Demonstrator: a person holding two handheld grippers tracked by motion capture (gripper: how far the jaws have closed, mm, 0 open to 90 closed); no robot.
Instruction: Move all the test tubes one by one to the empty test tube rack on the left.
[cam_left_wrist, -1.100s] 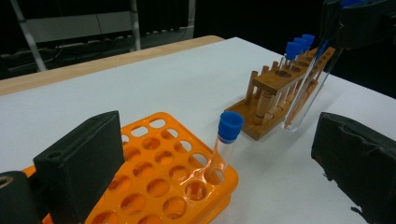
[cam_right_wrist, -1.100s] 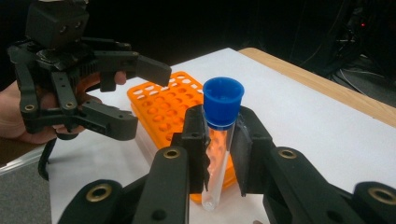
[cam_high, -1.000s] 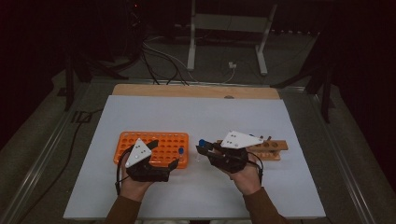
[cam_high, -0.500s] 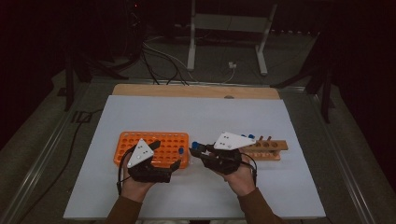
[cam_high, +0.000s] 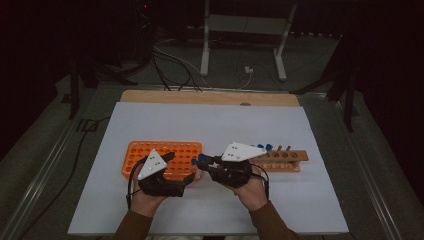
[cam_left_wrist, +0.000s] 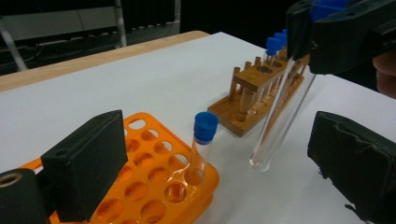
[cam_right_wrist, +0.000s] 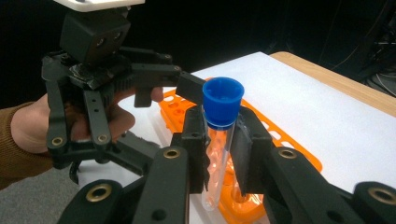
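Right gripper (cam_right_wrist: 219, 154) clamped on clear blue-capped test tube (cam_right_wrist: 218, 140), frame centre. Orange plastic rack (cam_left_wrist: 154, 186) holds one capped tube (cam_left_wrist: 201, 144). Left gripper (cam_left_wrist: 210, 168) jaws apart.

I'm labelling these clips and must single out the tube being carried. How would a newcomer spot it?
Start at the orange rack on the white mat. Just beyond its right end, the right gripper clamps a clear blue-capped tube. Unlike the tube standing in the rack, it hangs in mid-air.
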